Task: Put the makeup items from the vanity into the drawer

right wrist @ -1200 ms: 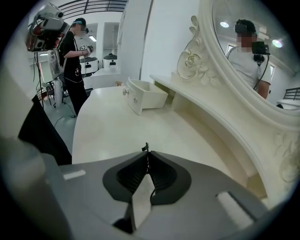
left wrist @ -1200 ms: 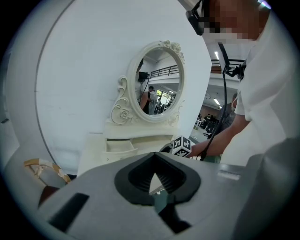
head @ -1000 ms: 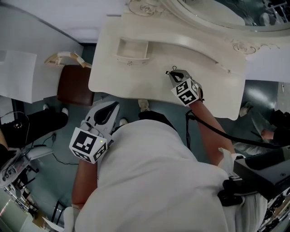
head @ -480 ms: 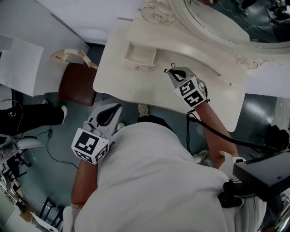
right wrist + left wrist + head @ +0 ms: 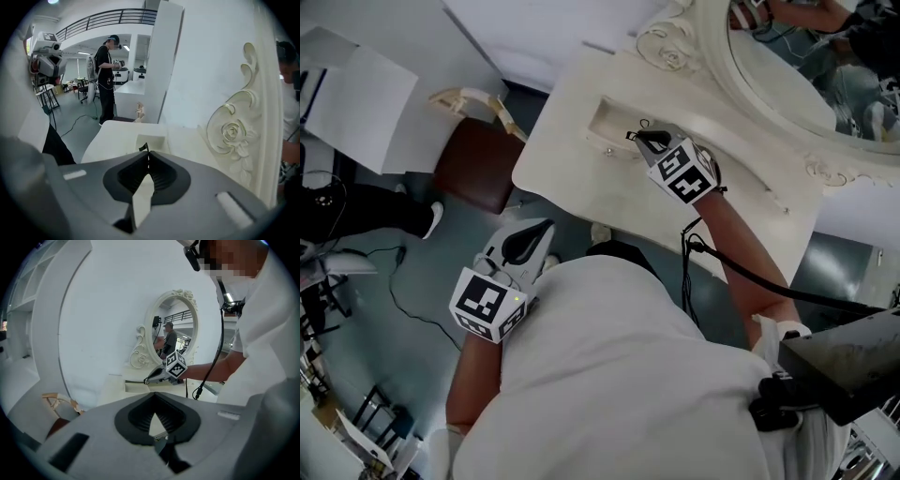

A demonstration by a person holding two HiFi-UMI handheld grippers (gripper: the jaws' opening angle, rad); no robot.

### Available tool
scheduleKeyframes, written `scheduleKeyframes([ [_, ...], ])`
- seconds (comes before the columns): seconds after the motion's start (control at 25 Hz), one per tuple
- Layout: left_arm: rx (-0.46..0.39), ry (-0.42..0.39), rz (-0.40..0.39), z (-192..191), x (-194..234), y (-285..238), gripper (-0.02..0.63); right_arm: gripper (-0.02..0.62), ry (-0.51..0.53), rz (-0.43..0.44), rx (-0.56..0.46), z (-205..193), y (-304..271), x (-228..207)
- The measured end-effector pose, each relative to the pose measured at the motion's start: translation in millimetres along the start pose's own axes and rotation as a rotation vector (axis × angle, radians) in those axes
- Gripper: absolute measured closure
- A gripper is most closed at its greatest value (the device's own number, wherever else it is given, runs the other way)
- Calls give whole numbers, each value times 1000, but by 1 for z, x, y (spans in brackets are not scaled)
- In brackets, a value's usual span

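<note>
- Reaching out over the surface (image 5: 609, 197), my right hand-held gripper (image 5: 639, 139) is pinched shut on a small dark item (image 5: 143, 147); I cannot tell what it is.
- The open drawer (image 5: 605, 117) lies just left of its tips, straight ahead, so this arm is the nearer.
- My left hand-held gripper (image 5: 542, 227) hangs low and near, jaws together, empty.

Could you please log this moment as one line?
right gripper: shut on small dark item, at open drawer | left gripper: shut, empty, off vanity
</note>
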State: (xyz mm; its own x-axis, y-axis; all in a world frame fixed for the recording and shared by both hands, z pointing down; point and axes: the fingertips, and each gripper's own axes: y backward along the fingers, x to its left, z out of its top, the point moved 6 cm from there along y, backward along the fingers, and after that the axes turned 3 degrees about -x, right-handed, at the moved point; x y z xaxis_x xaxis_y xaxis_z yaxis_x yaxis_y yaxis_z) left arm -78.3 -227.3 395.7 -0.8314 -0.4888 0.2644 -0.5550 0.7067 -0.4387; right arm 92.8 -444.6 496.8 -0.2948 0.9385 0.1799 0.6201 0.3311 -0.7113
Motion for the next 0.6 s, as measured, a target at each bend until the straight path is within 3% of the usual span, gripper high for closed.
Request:
scheduleKeyframes([
  [0.6,-8,79,146,-8,20,19,603,581,-34,138,84,9,-97,-9],
])
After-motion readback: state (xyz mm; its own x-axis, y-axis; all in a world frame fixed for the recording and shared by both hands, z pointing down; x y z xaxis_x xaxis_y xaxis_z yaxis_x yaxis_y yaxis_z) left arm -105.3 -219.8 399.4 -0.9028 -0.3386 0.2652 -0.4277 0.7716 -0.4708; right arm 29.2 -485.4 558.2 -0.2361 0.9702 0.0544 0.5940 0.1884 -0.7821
